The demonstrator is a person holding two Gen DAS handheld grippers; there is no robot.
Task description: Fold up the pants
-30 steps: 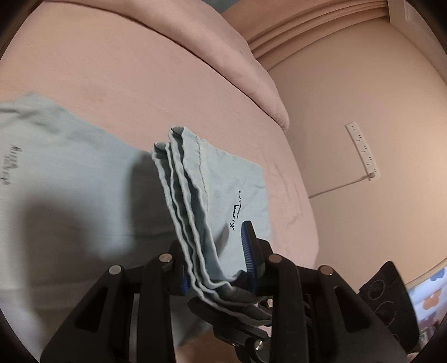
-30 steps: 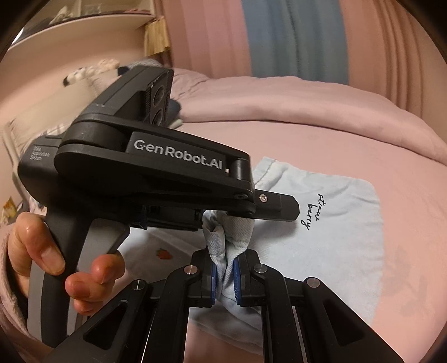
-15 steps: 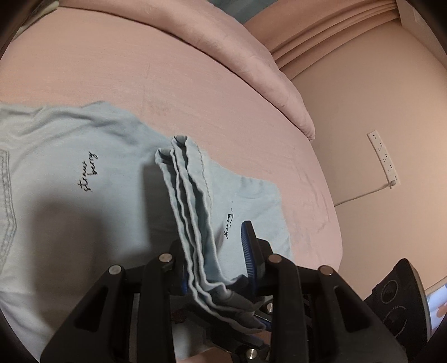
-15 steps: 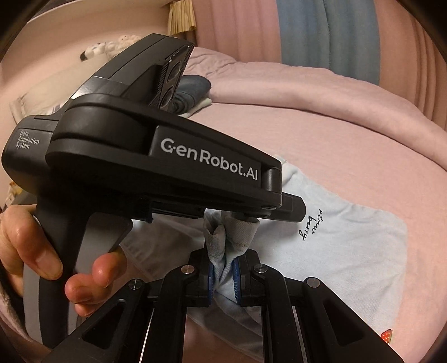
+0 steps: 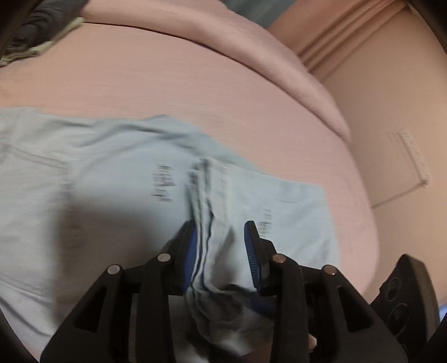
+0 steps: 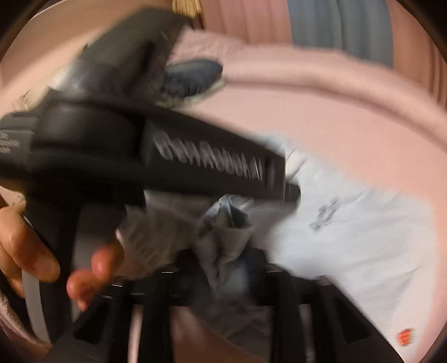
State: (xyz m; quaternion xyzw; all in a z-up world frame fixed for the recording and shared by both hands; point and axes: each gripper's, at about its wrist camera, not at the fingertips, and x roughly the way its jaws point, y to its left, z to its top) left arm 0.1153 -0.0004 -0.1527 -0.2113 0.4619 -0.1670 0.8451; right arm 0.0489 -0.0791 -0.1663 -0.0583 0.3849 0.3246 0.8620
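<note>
Light blue pants (image 5: 111,181) lie spread on the pink bed (image 5: 195,83), with dark script print on the cloth. My left gripper (image 5: 219,226) has a bunched stack of hem layers between its blue pads; its jaws are starting to open, and the cloth still stands up against the left pad. In the right wrist view my right gripper (image 6: 226,257) has its jaws opening wide around a crumpled bundle of the pants (image 6: 363,237), which sits loose between them. The left gripper's black body (image 6: 167,156) crosses that view, held by a hand (image 6: 28,251). Both views are motion-blurred.
A pink duvet roll (image 5: 279,64) lies along the bed's far side. Folded dark clothes (image 6: 192,75) sit at the head end. A white power strip (image 5: 413,156) lies on the floor right of the bed. Curtains (image 6: 349,25) hang behind.
Both grippers have sunk toward the bed and tipped down. The right jaws have spread apart from a tight pinch on the bundle. The left jaws look only slightly wider.
</note>
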